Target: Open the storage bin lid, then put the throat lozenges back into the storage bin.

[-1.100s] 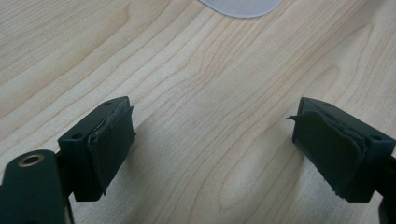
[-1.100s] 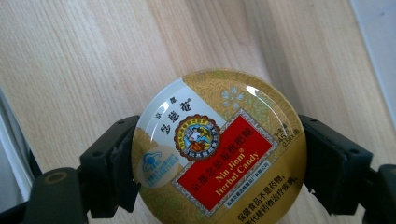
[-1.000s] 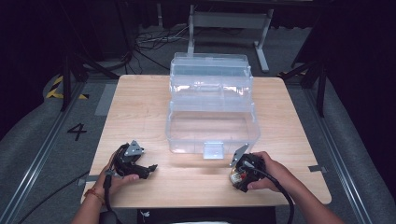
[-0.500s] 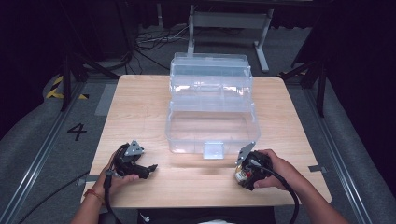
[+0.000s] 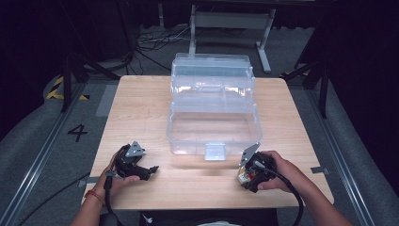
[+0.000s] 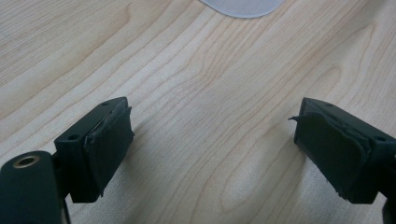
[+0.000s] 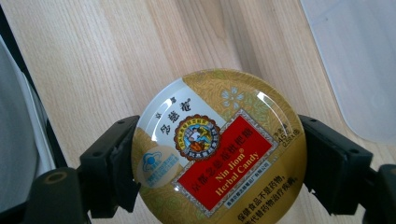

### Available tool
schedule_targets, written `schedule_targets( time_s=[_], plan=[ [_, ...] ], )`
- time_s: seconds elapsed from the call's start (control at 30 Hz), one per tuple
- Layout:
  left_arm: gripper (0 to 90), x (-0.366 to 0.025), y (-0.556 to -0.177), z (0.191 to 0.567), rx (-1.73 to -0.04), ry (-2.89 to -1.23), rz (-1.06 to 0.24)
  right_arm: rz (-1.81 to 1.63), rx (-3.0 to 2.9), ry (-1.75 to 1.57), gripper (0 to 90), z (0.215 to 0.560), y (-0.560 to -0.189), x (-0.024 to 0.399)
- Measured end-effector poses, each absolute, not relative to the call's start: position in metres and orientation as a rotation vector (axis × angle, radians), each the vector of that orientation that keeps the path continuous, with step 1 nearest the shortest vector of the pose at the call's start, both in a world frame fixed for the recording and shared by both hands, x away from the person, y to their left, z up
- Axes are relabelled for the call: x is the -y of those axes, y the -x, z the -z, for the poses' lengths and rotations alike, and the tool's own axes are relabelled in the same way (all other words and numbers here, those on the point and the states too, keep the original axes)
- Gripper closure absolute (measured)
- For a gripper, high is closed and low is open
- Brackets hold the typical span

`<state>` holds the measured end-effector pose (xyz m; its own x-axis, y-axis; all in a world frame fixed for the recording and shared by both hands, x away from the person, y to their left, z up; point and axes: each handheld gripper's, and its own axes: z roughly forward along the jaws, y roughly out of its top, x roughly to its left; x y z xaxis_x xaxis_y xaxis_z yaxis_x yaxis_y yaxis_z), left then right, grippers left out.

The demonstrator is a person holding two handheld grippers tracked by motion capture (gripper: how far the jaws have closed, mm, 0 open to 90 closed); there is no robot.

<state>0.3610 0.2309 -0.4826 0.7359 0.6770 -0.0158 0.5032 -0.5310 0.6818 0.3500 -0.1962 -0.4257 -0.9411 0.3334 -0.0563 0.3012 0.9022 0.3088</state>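
right gripper (image 7: pixel 212 163) jaws grasping candy tin (image 7: pixel 218 147), clear plastic box (image 5: pixel 214 108) just beyond, left gripper (image 6: pixel 212 154) jaws released

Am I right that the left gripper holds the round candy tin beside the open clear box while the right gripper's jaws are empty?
Not quite: sides are swapped. The right gripper clamps the candy tin, per the right gripper view; the left gripper is empty. The clear box is open.

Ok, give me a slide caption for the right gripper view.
Right gripper clamps a round gold Nin Jiom Herbal Candy tin above the wooden table.
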Motion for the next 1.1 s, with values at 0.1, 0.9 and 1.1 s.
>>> schedule_targets(
  time_s=[0.1,0.9,1.1],
  plan=[
    [11.6,-0.231,-0.361,0.483,-0.884,-2.25,-0.327,-0.447,-2.96,-0.483,20.3,0.425,-0.351,0.197],
    [11.5,-0.231,-0.361,0.483,-0.887,-2.249,-0.329,-0.455,-2.908,-0.429,20.3,0.375,-0.346,0.214],
    [11.5,-0.231,-0.361,0.483,-0.887,-2.25,-0.329,-0.465,-2.902,-0.398,20.3,0.358,-0.345,0.216]
  ],
)
